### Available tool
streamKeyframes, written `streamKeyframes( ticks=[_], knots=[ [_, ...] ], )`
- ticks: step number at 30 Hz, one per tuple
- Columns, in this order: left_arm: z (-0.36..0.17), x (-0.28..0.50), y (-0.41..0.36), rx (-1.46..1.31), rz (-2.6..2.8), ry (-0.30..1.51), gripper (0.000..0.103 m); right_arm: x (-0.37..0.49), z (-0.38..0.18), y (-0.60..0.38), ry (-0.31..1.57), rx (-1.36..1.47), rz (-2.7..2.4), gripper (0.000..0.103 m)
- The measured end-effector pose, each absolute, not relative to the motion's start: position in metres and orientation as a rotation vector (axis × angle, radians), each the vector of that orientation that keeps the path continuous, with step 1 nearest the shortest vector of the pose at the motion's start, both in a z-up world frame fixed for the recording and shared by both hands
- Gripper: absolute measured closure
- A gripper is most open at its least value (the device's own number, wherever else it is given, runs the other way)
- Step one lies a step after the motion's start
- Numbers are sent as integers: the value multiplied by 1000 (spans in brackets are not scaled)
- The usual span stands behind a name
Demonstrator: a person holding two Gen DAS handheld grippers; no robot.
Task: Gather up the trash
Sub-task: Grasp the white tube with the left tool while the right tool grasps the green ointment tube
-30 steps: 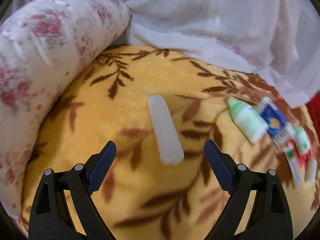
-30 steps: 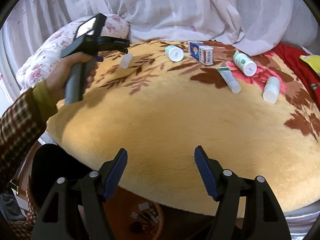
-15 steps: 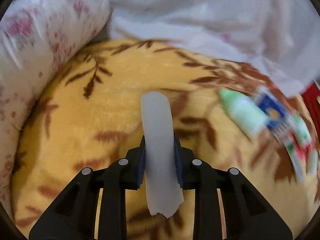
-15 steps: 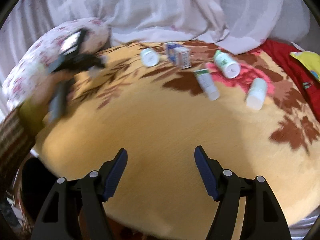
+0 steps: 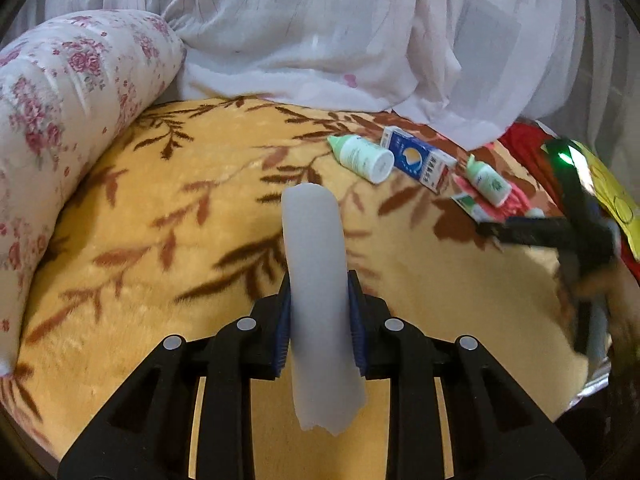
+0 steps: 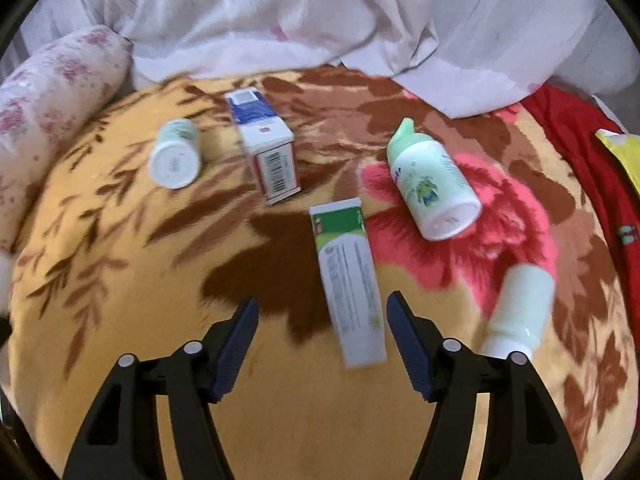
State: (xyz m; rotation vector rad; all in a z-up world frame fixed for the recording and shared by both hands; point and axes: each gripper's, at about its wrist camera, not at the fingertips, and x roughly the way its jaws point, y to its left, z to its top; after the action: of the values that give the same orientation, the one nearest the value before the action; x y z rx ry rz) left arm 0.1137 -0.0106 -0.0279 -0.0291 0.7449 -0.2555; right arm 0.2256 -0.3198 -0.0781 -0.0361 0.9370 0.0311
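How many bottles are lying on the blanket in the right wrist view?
3. One bottle lies far left beside the blue box; one on the pink flower at right; one near right, beside the right gripper. Others may lie outside the view.

Plush fuzzy blanket point(image 5: 168, 216), matt translucent plastic tube point(image 5: 316, 280), glossy cardboard box point(image 6: 264, 148), sheer cloth curtain point(image 5: 360, 20)

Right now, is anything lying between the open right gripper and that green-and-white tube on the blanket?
Nothing visible does. The right gripper stands open with the tube just ahead, its near end already between the fingers. The box and bottles lie farther off, beyond the tube.
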Motion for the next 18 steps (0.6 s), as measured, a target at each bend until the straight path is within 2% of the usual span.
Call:
streamKeyframes(
  ticks=[3, 5, 7, 8, 9, 18],
  knots=[
    [-30, 103, -8, -27, -268, 752, 79, 246, -84, -322, 984, -35, -5, 42],
    [-31, 99, -8, -24, -273, 751, 78, 256, -89, -324, 1017, -22, -14, 52],
    [-33, 95, -9, -20, -281, 755, 78, 264, -95, -326, 1044, -18, -23, 57],
    [-34, 94, -9, -26, -287, 760, 78, 265, -97, -328, 1048, -14, -23, 65],
    [-35, 92, -10, -31, -294, 762, 78, 266, -96, -328, 1042, -10, -24, 69],
    [-30, 57, -16, -31, -350, 756, 78, 169, -50, -298, 855, -5, 116, 71]
  ],
)
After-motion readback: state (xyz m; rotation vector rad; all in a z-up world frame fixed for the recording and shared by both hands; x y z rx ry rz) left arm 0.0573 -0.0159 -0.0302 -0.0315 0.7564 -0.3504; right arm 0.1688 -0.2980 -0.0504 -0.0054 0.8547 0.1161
